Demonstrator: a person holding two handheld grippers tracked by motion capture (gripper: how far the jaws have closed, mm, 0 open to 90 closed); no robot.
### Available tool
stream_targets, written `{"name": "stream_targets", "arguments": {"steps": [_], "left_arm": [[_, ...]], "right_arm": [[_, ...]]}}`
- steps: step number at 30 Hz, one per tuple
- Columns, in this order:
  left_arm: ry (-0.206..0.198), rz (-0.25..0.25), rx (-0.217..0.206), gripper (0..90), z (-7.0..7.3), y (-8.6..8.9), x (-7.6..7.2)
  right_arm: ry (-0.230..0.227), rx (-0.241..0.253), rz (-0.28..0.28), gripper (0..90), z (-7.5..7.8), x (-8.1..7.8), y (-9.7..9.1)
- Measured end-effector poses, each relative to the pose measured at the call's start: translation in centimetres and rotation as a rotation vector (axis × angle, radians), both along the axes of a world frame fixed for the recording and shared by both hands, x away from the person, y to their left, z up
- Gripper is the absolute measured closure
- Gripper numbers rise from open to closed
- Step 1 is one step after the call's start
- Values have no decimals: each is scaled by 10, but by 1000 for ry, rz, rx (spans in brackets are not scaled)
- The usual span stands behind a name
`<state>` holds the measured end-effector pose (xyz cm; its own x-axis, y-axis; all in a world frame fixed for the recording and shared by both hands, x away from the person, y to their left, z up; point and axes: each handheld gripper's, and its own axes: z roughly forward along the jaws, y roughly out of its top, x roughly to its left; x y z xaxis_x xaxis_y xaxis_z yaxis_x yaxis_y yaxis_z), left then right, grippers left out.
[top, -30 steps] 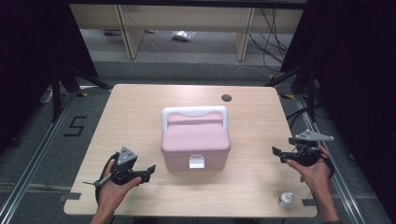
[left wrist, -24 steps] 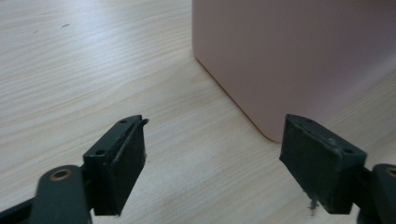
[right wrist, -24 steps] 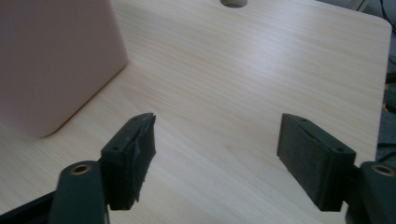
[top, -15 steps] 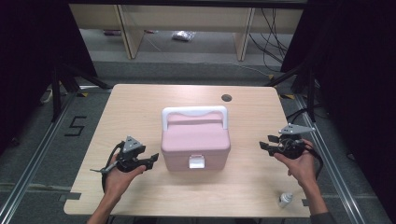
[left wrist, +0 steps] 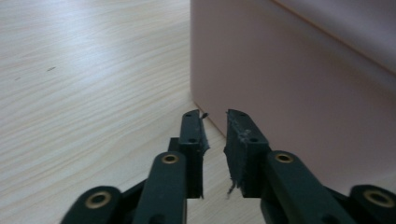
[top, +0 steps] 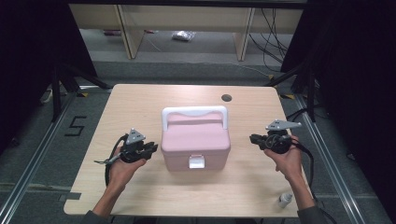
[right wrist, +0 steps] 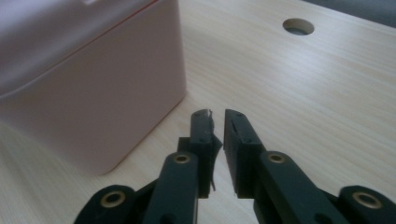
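A pink lidded box [top: 195, 140] with a white handle [top: 194, 112] and a white front latch [top: 196, 162] stands mid-table. My left gripper [top: 154, 148] is level just off its left wall, tips toward it. My right gripper [top: 252, 138] sits a short way off its right wall, also pointing at it. In the left gripper view the jaws [left wrist: 215, 116] have just been closing to a thin slit with nothing between them, near the box corner [left wrist: 289, 84]. The right gripper's jaws [right wrist: 217, 114] have likewise just been closing, with nothing in them, beside the box [right wrist: 93, 84].
The wooden table [top: 140, 107] has a round cable hole [top: 226, 98] at the back right, also seen from the right gripper [right wrist: 298, 26]. A small white bottle [top: 284, 199] stands near the front right edge, by the right forearm. Dark frame posts flank the table.
Both hands moved inward toward the pink box. Both pairs of jaws went from wide open to nearly together, gripping nothing.
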<state>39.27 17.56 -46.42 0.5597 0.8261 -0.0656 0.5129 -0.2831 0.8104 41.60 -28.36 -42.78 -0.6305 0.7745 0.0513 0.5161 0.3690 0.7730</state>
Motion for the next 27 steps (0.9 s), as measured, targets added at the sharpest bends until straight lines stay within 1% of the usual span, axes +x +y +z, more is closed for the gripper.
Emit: {"name": "stream_targets", "arguments": {"steps": [1,2,4,5,6,7,8,9,10,11,12,13,14,15,16,19,20,21,23,24,25,26,27], "left_arm": [[0,0,0,817,0,0,0],[4,-16,12,841,1,-2,1],[-1,-23,5,879,0,-3,1],[5,-33,5,889,1,-6,2],[10,-46,6,894,1,-7,3],[10,-46,6,895,1,-7,3],[9,-54,6,896,1,-9,4],[9,-54,6,897,1,-9,4],[15,-65,3,897,1,-11,6],[15,-65,3,897,1,-11,6],[9,-72,-8,897,1,-15,6],[12,-75,7,898,2,-16,6],[4,-75,21,898,3,-17,6],[4,-75,21,897,3,-17,6],[12,-76,0,897,3,-18,7],[17,-86,-24,898,2,-24,6],[17,-86,-24,898,2,-24,6],[16,-108,-9,897,2,-28,6],[10,-107,-7,897,2,-30,6],[7,-109,-8,897,2,-35,7],[7,-109,-8,897,2,-35,7],[8,-117,-1,897,3,-38,8],[13,-125,-4,897,3,-39,8]], "right_arm": [[-21,-20,13,860,-1,1,2],[-11,-15,19,866,-2,1,5],[-10,-13,18,871,-2,0,8],[-10,-9,32,880,-3,0,14],[-8,-5,32,881,-3,0,17],[-9,-12,40,889,-4,0,19],[-29,-22,52,894,-5,1,21],[-18,-5,51,898,-6,1,24],[10,3,55,900,-7,0,26],[-1,1,64,900,-8,1,28],[-10,-10,82,900,-10,3,28],[-9,-12,71,900,-10,2,29],[10,3,71,900,-11,1,31],[-4,-11,85,900,-11,3,31],[4,7,75,900,-11,2,33],[11,9,82,900,-11,1,34],[13,13,77,900,-12,1,34],[1,10,89,900,-12,2,34],[2,13,90,900,-12,2,34],[8,17,89,900,-12,1,35],[8,17,89,900,-12,1,35],[-10,7,101,900,-12,2,33],[0,21,101,900,-11,1,34]]}}
